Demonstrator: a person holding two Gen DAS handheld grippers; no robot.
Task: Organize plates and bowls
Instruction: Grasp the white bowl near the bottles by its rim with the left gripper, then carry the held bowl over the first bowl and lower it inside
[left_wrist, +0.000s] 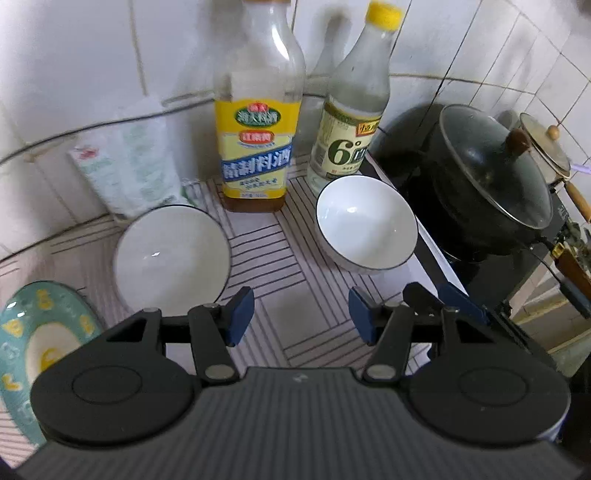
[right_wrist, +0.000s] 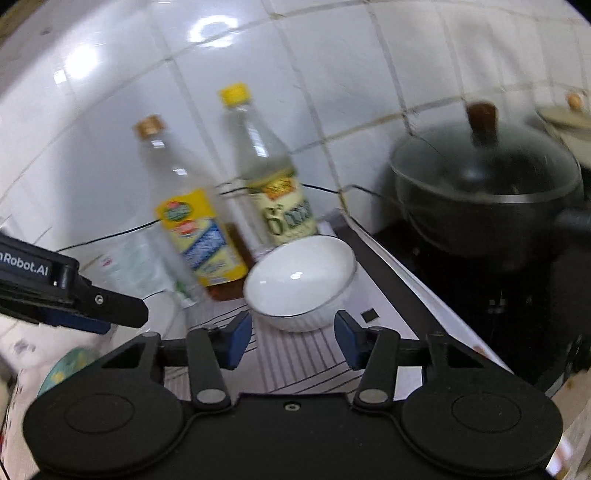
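Observation:
Two white bowls with dark rims stand on the striped mat (left_wrist: 284, 266): one at the left (left_wrist: 171, 254), one at the right (left_wrist: 365, 221), which also shows in the right wrist view (right_wrist: 299, 280). A teal plate with yellow ducks (left_wrist: 33, 343) lies at the far left, partly hidden by my left gripper. My left gripper (left_wrist: 301, 317) is open and empty, hovering in front of and between the bowls. My right gripper (right_wrist: 293, 338) is open and empty, just in front of the right bowl. The left gripper's fingers (right_wrist: 110, 310) show at the left of the right wrist view.
A yellow-labelled bottle (left_wrist: 258, 147) and a yellow-capped bottle (left_wrist: 351, 122) stand behind the bowls against the tiled wall. A plastic packet (left_wrist: 129, 173) leans at the back left. A black lidded pot (left_wrist: 491, 177) sits on a black stove (left_wrist: 509, 273) to the right.

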